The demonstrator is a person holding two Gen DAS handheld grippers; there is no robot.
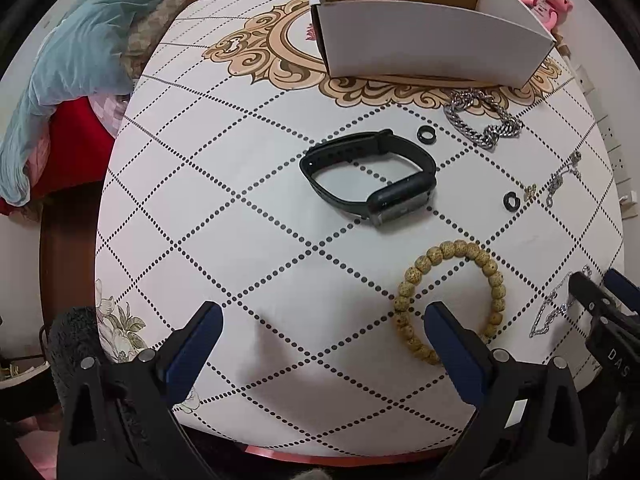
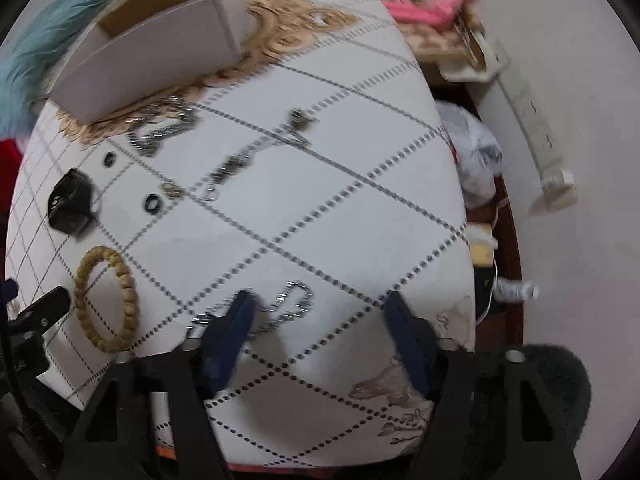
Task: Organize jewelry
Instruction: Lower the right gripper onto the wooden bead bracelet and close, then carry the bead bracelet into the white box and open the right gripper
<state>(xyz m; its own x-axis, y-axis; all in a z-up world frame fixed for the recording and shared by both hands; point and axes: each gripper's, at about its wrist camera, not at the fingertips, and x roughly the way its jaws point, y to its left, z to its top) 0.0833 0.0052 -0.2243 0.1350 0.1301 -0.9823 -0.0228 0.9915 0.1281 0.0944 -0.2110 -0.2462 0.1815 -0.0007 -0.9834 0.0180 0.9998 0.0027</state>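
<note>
A white cardboard box stands open at the back of the table; it also shows in the right wrist view. A black smartwatch, two black rings, a thick silver chain, a thin silver chain and a wooden bead bracelet lie on the patterned tablecloth. My left gripper is open and empty, its right finger over the bracelet. My right gripper is open above a small silver chain, which also shows in the left wrist view.
A blue cloth hangs on a chair at the left. A pink toy sits behind the box. A power strip and a white bag lie off the table's right edge.
</note>
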